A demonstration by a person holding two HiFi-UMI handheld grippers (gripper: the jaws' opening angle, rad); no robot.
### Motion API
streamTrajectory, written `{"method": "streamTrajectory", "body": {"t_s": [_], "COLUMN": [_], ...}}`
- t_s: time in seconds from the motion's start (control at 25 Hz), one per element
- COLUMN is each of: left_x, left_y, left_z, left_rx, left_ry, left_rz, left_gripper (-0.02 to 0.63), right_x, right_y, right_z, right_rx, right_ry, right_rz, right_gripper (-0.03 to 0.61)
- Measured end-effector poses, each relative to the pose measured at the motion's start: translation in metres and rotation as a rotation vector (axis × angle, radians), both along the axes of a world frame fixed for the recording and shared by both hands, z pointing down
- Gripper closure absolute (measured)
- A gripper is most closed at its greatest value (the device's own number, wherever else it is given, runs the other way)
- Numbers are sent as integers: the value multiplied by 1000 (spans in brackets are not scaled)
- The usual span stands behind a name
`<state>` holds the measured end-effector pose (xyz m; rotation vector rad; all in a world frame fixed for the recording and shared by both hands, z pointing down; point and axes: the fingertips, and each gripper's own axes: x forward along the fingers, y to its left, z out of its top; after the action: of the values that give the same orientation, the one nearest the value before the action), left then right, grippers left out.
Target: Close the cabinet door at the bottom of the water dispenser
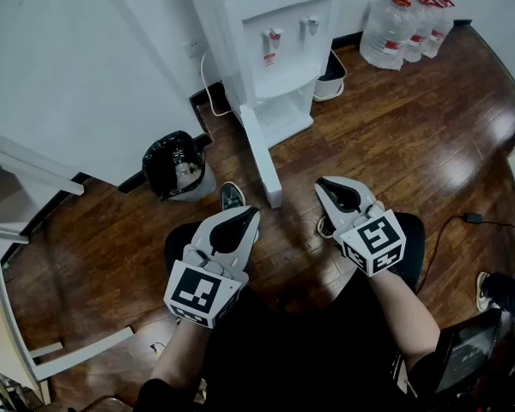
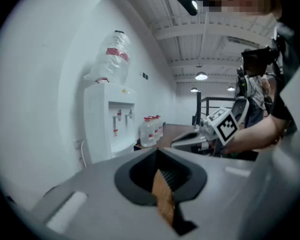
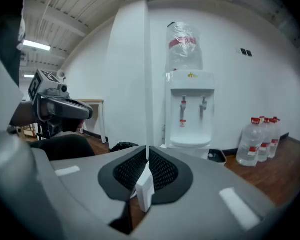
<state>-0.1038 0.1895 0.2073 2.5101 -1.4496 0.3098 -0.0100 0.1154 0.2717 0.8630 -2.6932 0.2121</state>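
The white water dispenser stands against the wall at the top of the head view. Its bottom cabinet door stands wide open and juts out over the wood floor toward me. Both grippers hover low in front of it, short of the door. The left gripper is to the left of the door's free edge, shut and empty. The right gripper is to its right, also shut with nothing in it. The dispenser and the door's edge lie straight ahead in the right gripper view. The left gripper sees the dispenser off to its left.
A black bin lined with a bag sits left of the dispenser by the wall. Several water bottles stand at the back right, with a small white tray beside the dispenser. A white table fills the left edge. A cable lies on the floor at right.
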Motion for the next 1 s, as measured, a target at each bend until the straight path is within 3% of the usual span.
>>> {"method": "streamTrajectory", "body": {"t_s": [0.08,0.16,0.24,0.32,0.36,0.48,0.6,0.76,0.88,1.0], "left_x": [-19,-30,-25,-10,-3,4,-3,-6,-11,-12], "left_y": [-10,-19,-28,-38,-44,-68,-83,-91,-105,-106], "left_z": [2,12,34,61,76,122,176,234,270,290], "left_rx": [21,-11,-128,-274,-330,-414,-486,-546,-541,-573], "left_ry": [5,-19,-34,-5,13,30,-27,-73,-145,-136], "left_rz": [6,54,136,171,149,-36,-200,-313,-377,-411], "left_gripper": [594,576,518,411,372,359,325,244,229,244], "right_x": [-19,-31,-36,-39,-41,-46,-52,-46,-35,-20], "right_y": [-4,-9,-17,-27,-30,-40,-64,-99,-115,-122], "right_z": [11,19,29,47,57,79,85,84,92,87], "right_rx": [-33,-43,-50,-78,-95,-134,-158,-132,-141,-157], "right_ry": [7,21,38,60,69,83,63,18,-10,-70], "right_rz": [-12,-16,-18,-28,-35,-64,-69,-8,14,36], "right_gripper": [517,502,486,451,440,433,414,403,403,405]}}
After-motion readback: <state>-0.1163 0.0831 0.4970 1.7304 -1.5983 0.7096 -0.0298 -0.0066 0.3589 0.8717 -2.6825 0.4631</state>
